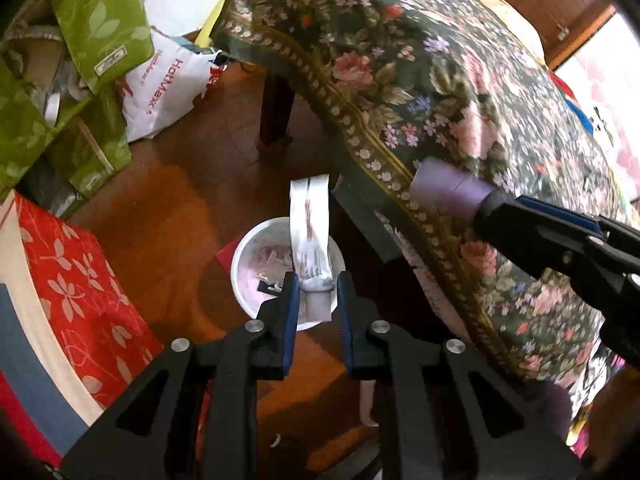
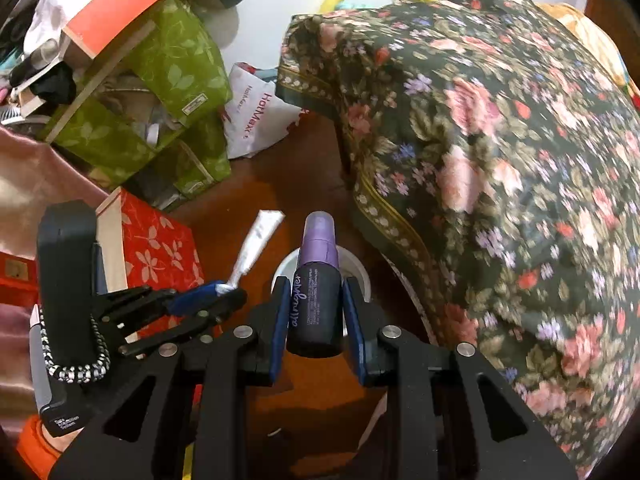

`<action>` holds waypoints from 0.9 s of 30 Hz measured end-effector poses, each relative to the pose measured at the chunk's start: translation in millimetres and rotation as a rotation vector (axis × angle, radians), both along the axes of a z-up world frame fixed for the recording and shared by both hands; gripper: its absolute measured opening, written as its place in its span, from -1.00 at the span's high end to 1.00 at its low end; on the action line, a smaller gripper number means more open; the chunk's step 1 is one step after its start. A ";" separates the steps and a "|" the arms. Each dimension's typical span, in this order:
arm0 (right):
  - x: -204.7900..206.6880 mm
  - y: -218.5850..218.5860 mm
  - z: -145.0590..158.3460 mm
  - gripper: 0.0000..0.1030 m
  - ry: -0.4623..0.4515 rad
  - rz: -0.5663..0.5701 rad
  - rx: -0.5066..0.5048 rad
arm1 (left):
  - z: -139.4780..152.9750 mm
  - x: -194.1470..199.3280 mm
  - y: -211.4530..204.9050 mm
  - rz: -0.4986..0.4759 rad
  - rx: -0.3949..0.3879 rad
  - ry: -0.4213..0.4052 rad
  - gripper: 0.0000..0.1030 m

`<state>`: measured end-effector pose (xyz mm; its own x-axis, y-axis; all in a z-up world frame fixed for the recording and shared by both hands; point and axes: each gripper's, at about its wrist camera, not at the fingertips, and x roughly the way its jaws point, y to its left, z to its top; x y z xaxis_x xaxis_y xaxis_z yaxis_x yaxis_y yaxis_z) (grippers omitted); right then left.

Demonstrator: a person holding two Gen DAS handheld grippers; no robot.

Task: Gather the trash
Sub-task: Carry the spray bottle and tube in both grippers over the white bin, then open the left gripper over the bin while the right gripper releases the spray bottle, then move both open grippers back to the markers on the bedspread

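**Two grippers held trash above a white bin on the floor**

The left gripper [image 1: 313, 292] was clamped on the lower end of a flattened white tube [image 1: 310, 232], which stuck up and away from its blue pads. Directly beneath the tube sat a small round white bin [image 1: 256, 264] on the brown wooden floor [image 1: 180, 200], with pale scraps inside it.

The right gripper [image 2: 316, 312] was clamped on a small spray bottle [image 2: 316, 292] with a dark body and a purple cap. The bottle pointed away from the camera, its cap over the near rim of the same bin [image 2: 360, 270]. In the right wrist view the left gripper [image 2: 224, 292] stood just left of the bottle, the tube [image 2: 260, 240] slanting up to the right from it.

To the right of both, a dark floral cloth [image 1: 440, 92] draped over a piece of furniture and hung close beside the bin. On the far left were green leaf-patterned boxes [image 2: 172, 64], a red flower-patterned box [image 2: 156, 248] and a white plastic shopping bag [image 2: 256, 116] against the wall. An orange sleeve [image 2: 36, 444] showed at the lower left edge.
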<state>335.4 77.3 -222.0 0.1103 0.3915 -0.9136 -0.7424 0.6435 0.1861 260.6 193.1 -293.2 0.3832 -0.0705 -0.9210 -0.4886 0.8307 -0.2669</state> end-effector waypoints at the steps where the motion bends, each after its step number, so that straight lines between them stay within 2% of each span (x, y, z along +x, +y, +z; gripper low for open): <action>1: 2.2 3.5 -0.9 0.52 0.001 -0.002 0.007 | -0.9 1.5 3.0 0.003 -0.006 0.010 0.55; 3: 7.4 8.3 -3.2 0.49 0.024 -0.004 0.007 | 0.2 2.5 5.0 0.009 0.014 0.020 0.47; 5: 13.0 10.9 -5.4 0.25 0.049 -0.012 0.007 | 3.6 0.5 6.5 0.012 0.054 0.023 0.47; 6: 15.0 10.9 -5.9 0.21 0.057 -0.016 0.013 | 5.4 -0.5 6.0 0.007 0.073 0.026 0.47; 11: 15.9 5.0 -4.0 0.20 0.046 -0.016 0.004 | 19.7 -8.4 5.3 -0.003 0.126 0.021 0.47; 15: 10.8 -7.3 7.1 0.20 -0.004 -0.015 0.001 | 38.9 -15.1 0.3 -0.007 0.139 -0.015 0.47; 19: 5.5 -25.5 26.0 0.20 -0.061 -0.021 0.017 | 71.3 -20.5 -13.4 -0.019 0.184 -0.073 0.47; 27: -11.1 -78.5 85.7 0.20 -0.233 -0.066 0.087 | 140.5 -22.8 -58.7 -0.072 0.265 -0.224 0.47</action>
